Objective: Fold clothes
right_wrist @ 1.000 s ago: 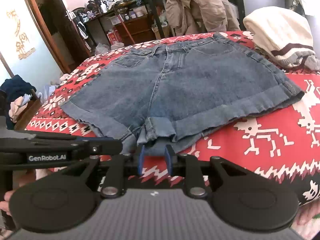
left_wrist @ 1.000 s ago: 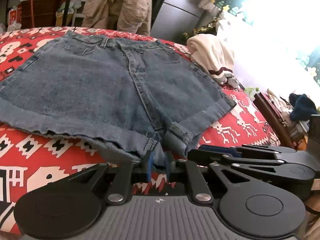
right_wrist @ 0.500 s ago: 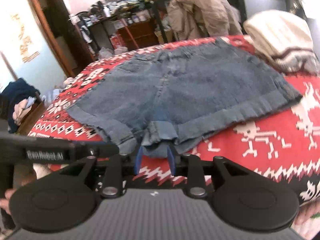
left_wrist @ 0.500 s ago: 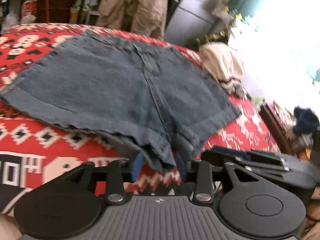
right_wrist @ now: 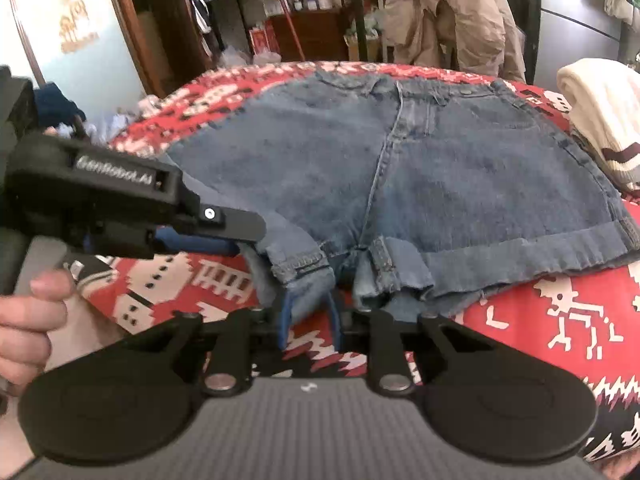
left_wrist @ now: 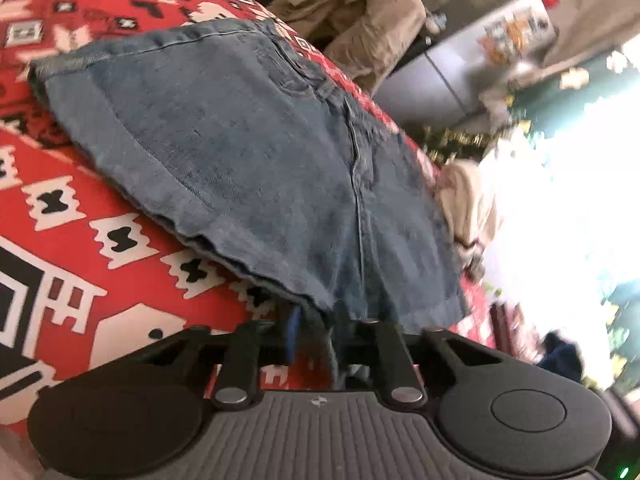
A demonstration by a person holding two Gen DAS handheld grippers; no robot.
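We are looking at a pair of denim shorts [right_wrist: 420, 176] lying spread flat across the centre of the right wrist frame, on a surface covered with a red patterned cloth [right_wrist: 560, 320]; we cannot tell whether it is a bed or a desk underneath. The waistband is sitting toward the top of the frame and the cuffed leg hems are running along the lower edge of the fabric.

Our right tool [right_wrist: 308, 320] is sitting at the lower centre of that frame, and its jaws are closing with a fold of denim from the crotch area of the hems hanging between the blue pads; the cloth is filling the gap between the pads.

Our left tool [right_wrist: 224, 240] is reaching in from the left of the same frame, held by a hand [right_wrist: 28, 320] at the lower left edge. Its jaws are closing too, and its blue tip is meeting the turned-up edge of the left leg hem, which is lifting slightly off the cloth there.

In the left wrist frame the shorts [left_wrist: 260, 168] are stretching diagonally from the upper left down to the lower centre, where the left tool [left_wrist: 316, 336] is pinching a strip of hem between its nearly closed pads.

A cream knitted garment [right_wrist: 600, 120] is lying at the right edge, just beside the shorts, and a tan jacket [right_wrist: 452, 12] is hanging behind at the top.
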